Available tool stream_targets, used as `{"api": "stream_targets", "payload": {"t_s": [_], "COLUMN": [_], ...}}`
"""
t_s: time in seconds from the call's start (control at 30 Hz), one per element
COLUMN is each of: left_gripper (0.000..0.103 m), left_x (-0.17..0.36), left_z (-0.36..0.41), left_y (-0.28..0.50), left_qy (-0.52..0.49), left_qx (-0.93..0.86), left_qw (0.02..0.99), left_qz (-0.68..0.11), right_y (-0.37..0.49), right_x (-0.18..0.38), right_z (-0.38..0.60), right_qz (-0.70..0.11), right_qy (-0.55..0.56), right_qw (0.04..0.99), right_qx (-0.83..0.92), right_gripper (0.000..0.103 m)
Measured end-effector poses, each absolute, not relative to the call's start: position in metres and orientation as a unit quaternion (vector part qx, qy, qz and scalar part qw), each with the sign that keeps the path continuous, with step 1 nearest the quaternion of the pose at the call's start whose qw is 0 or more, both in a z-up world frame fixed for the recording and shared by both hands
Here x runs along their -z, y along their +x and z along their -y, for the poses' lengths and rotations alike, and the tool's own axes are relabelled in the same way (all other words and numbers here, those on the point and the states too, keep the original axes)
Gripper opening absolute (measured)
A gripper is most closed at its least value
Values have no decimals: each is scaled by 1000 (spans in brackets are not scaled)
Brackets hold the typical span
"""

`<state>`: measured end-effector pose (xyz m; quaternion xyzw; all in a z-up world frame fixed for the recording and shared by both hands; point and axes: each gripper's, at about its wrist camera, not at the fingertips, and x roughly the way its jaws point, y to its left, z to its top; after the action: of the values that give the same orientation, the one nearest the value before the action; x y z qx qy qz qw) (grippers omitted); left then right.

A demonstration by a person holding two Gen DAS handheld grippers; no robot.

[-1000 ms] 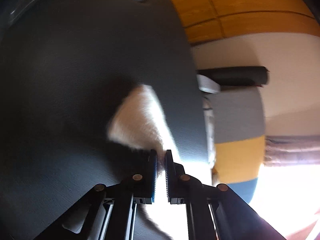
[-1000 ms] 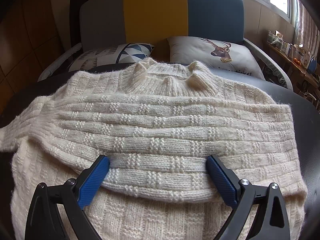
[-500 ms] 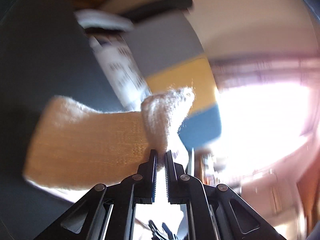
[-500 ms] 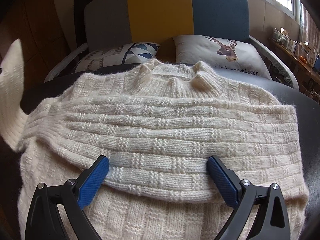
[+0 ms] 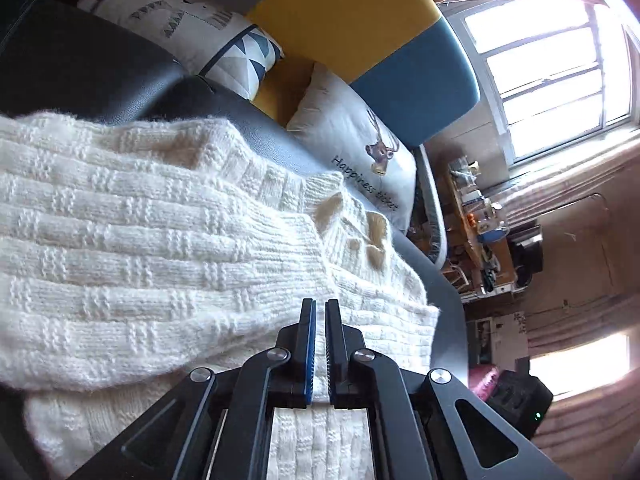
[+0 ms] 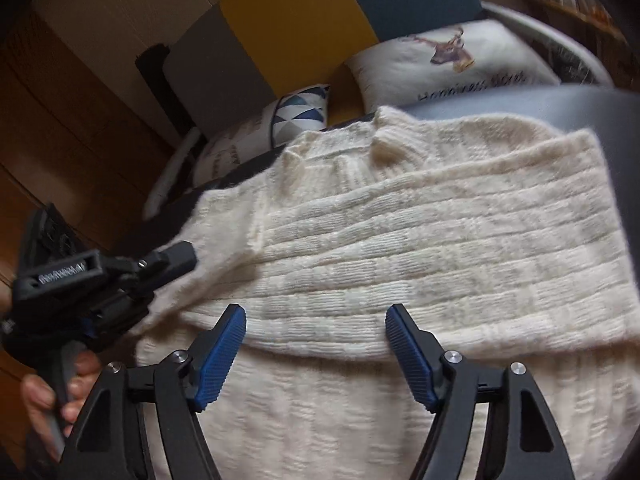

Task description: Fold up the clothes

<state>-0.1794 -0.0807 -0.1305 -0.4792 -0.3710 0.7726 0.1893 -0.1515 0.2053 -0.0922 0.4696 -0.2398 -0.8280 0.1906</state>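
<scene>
A cream knitted sweater (image 6: 440,240) lies front up on a dark padded surface (image 6: 580,108), collar toward the pillows. One sleeve is folded as a band across the chest. In the left wrist view the other sleeve (image 5: 160,240) lies across the body, its cuff ending at my left gripper (image 5: 320,308). That gripper's jaws stand nearly closed on the cuff's lower corner. From the right wrist view, the left gripper (image 6: 186,256) comes in from the left, held by a hand (image 6: 40,396). My right gripper (image 6: 316,320) hovers open above the sweater's lower front, holding nothing.
Two pillows lean at the head end, a deer-print pillow (image 5: 360,152) and a triangle-pattern pillow (image 5: 240,52), before a grey, yellow and blue headboard (image 5: 340,12). A cluttered shelf (image 5: 480,220) and bright window (image 5: 560,72) stand beyond. Wood panelling (image 6: 60,140) is on the left.
My left gripper lifted the sleeve off the dark surface, swung it up and over, and laid it across the sweater's body. My right gripper stayed open and tilted a little.
</scene>
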Motion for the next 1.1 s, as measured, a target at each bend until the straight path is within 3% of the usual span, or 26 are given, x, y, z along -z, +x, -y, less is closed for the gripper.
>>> {"api": "stream_targets", "payload": {"t_s": [0.17, 0.27, 0.37, 0.4, 0.5, 0.6, 0.8, 0.9, 1.0, 1.07, 1.1], "left_gripper": [12, 16, 20, 23, 27, 27, 28, 36, 37, 37, 37], "left_x": [118, 123, 135, 141, 156, 166, 175, 176, 176, 174, 172], "left_z": [132, 172, 213, 224, 242, 256, 262, 258, 253, 252, 252], "left_y": [-159, -142, -114, -105, -92, -80, -64, -61, -59, -56, -55], "left_qy": [-432, -407, -391, -386, -377, -373, -370, -368, -370, -367, -364], "left_qx": [-767, -760, -749, -743, -733, -728, -718, -713, -709, -712, -715], "left_qw": [190, 172, 146, 139, 124, 117, 121, 126, 128, 127, 125], "left_qz": [435, 477, 515, 529, 552, 563, 577, 583, 587, 585, 583], "right_y": [-167, -177, -185, -189, -196, -200, -201, -197, -200, -206, -207], "right_x": [105, 113, 120, 121, 122, 124, 138, 134, 129, 124, 119], "right_z": [-193, -172, -153, -149, -136, -127, -121, -117, -112, -108, -105], "right_qz": [394, 407, 413, 416, 425, 438, 460, 448, 417, 388, 372], "right_qy": [464, 474, 482, 480, 474, 463, 444, 435, 452, 475, 476], "right_qw": [260, 258, 243, 235, 218, 201, 195, 195, 196, 196, 189], "right_qx": [749, 737, 734, 736, 740, 744, 744, 756, 764, 765, 774], "right_gripper": [67, 62, 57, 48, 44, 29, 29, 29, 28, 9, 7]}}
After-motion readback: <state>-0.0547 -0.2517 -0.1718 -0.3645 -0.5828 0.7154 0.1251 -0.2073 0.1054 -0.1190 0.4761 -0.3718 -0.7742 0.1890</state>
